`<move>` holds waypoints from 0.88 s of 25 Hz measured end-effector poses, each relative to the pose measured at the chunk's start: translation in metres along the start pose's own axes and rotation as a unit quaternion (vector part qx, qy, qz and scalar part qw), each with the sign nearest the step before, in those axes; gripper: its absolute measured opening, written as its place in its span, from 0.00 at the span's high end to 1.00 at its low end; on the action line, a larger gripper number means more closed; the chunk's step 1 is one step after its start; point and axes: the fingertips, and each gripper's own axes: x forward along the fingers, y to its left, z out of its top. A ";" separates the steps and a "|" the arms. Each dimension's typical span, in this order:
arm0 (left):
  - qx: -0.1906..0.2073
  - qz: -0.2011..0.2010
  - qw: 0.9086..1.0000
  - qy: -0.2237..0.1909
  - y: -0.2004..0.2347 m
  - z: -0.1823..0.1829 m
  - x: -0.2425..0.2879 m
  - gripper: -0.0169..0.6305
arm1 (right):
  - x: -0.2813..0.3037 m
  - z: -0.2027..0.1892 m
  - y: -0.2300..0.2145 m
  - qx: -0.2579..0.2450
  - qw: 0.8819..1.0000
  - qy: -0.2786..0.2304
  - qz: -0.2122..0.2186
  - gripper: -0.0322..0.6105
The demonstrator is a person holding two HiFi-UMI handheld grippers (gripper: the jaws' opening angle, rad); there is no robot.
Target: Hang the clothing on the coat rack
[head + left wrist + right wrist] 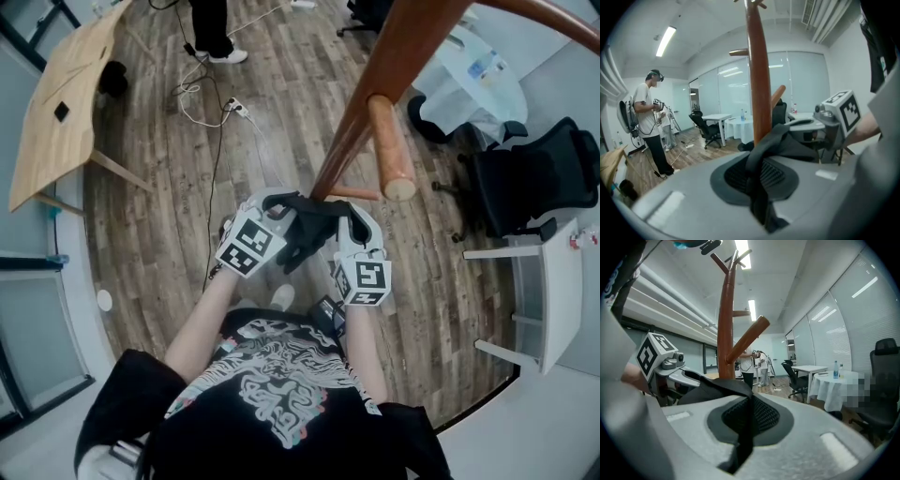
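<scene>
Clothing (pixel 314 230), black, is pinched tight by left tongs (pixel 755 183) and right tongs (pixel 745 423) beside coat rack (pixel 352 141).

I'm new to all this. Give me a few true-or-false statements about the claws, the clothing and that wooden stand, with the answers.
1. The left claw and the right claw are both shut on the dark garment. True.
2. The dark garment hangs from a peg of the coat rack. False: it is on no peg; the two claws hold it beside the coat rack.
3. The coat rack is white metal. False: it is brown wood.
4. Another person stands on the wood floor. True.
</scene>
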 end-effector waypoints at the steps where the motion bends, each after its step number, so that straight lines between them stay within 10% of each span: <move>1: 0.000 -0.001 1.000 0.002 0.000 -0.001 0.001 0.95 | 0.001 -0.001 0.000 0.003 1.000 0.002 0.002 0.95; 22: -0.025 -0.018 0.999 0.026 -0.006 -0.030 0.014 0.95 | 0.012 -0.046 0.007 0.049 0.997 0.044 0.031 0.95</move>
